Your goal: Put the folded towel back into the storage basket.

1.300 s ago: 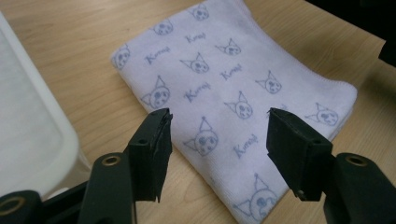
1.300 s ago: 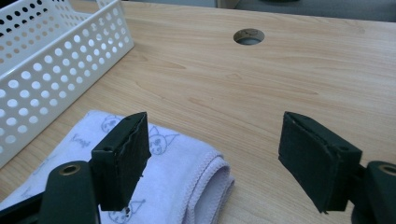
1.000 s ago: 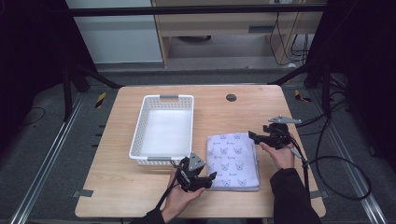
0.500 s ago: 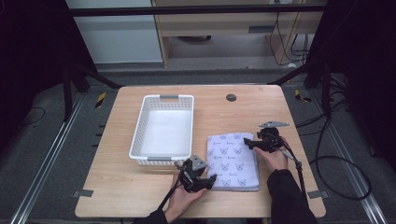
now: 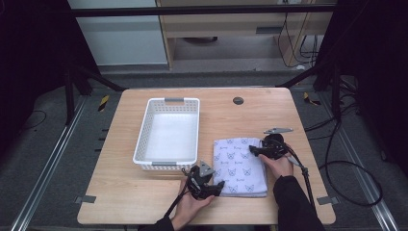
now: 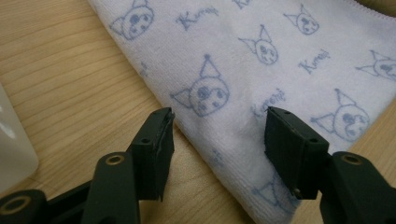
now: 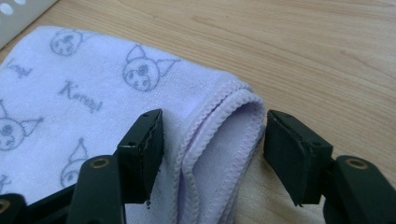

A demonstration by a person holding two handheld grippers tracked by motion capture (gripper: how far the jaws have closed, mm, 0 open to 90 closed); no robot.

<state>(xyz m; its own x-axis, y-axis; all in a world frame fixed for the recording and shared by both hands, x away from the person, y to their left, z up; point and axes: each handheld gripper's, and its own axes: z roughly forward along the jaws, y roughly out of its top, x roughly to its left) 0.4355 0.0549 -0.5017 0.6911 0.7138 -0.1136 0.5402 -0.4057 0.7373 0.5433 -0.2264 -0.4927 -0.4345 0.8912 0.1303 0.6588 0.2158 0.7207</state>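
A folded pale lilac towel point(image 5: 239, 166) printed with blue cat faces lies flat on the wooden table, right of a white basket point(image 5: 168, 134). My left gripper point(image 5: 215, 188) is open at the towel's near left corner; in the left gripper view its jaws straddle the towel's folded edge point(image 6: 219, 140). My right gripper point(image 5: 253, 151) is open at the towel's far right corner. In the right gripper view that stitched, layered corner point(image 7: 219, 126) sits between the two jaws, close to the left fingertip point(image 7: 144, 149).
The white slotted basket holds nothing and stands left of centre. A dark round hole point(image 5: 237, 100) marks the table's far edge. Cables trail from both grippers off the front and right of the table point(image 5: 120, 192). Bare wood lies front left.
My right gripper has moved left and towards me, down onto the towel's far right corner. My left gripper has edged slightly right onto the near left corner.
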